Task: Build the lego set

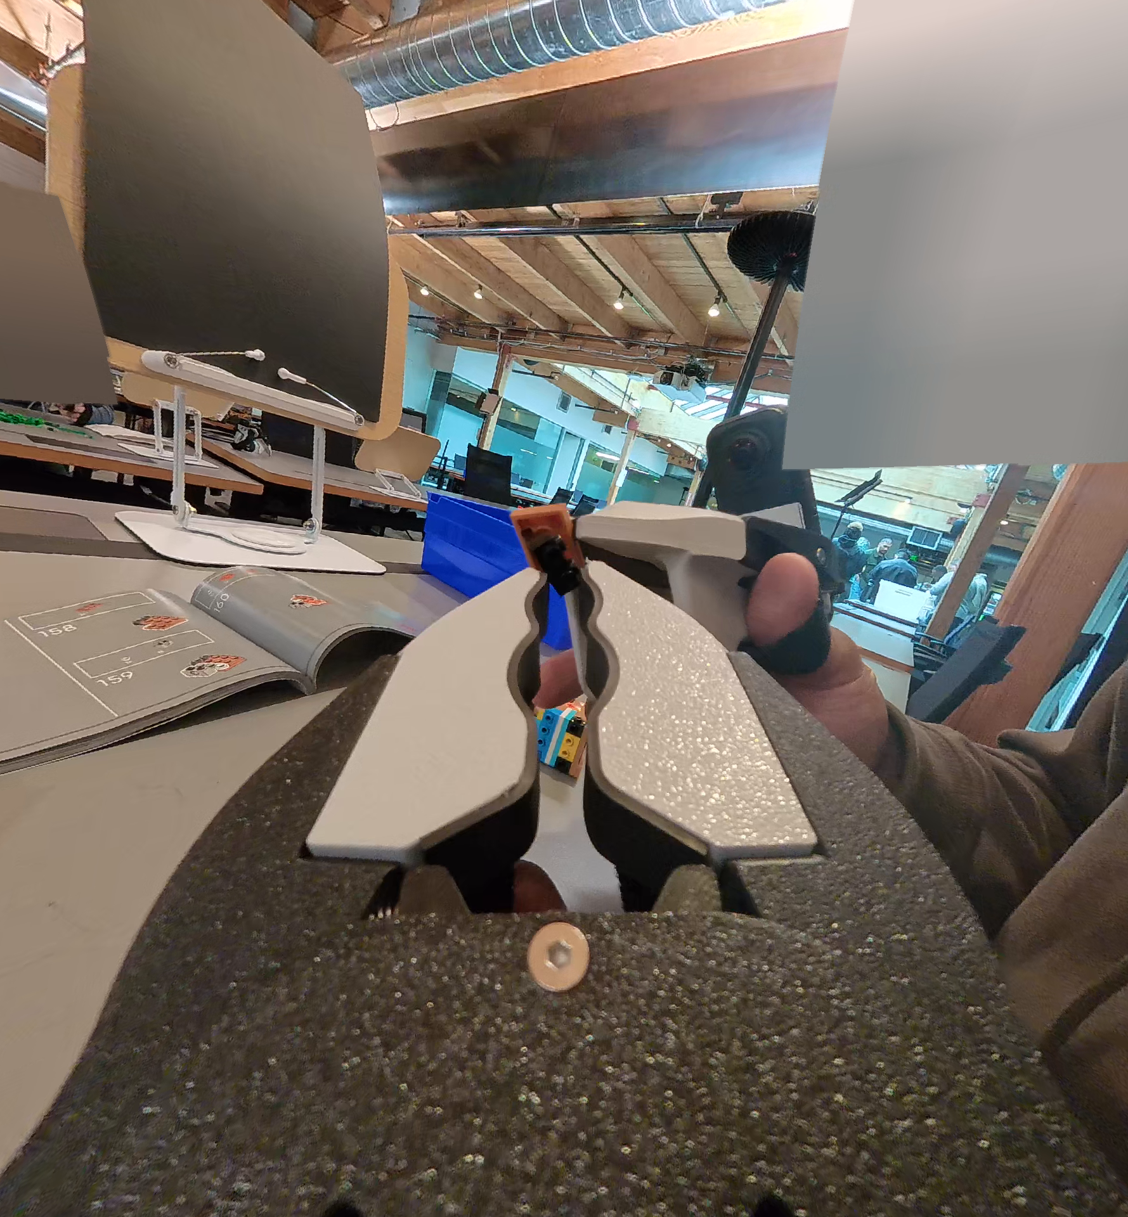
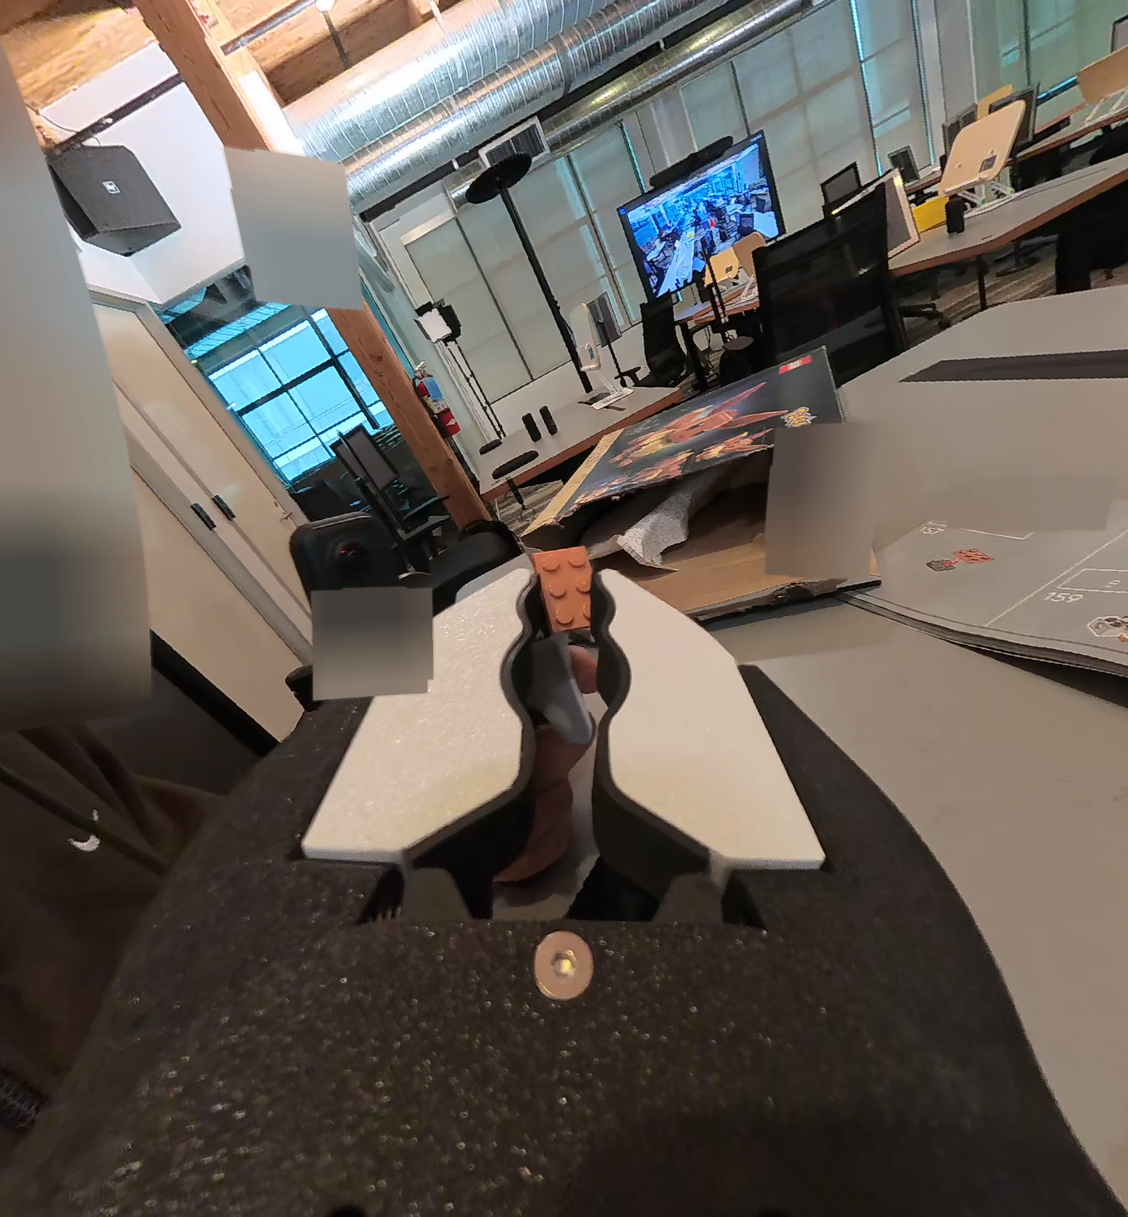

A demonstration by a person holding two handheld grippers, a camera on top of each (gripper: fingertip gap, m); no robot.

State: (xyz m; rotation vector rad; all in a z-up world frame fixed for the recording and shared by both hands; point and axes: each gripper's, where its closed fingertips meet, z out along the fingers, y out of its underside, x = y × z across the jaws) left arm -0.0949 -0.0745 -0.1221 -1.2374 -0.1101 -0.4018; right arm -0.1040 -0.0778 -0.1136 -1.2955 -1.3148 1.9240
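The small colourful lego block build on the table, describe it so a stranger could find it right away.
Start at the open grey instruction booklet on the grey table, then look right, through the gap between the left gripper fingers. There sits the small blue, yellow and orange lego block build, the only multicoloured thing on the tabletop.

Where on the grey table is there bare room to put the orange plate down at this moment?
Bare grey table lies in front of the open instruction booklet, on the left. Another free patch sits below the booklet's edge in the right wrist view. It is crowded by the small colourful build, the blue bin and the torn set box.
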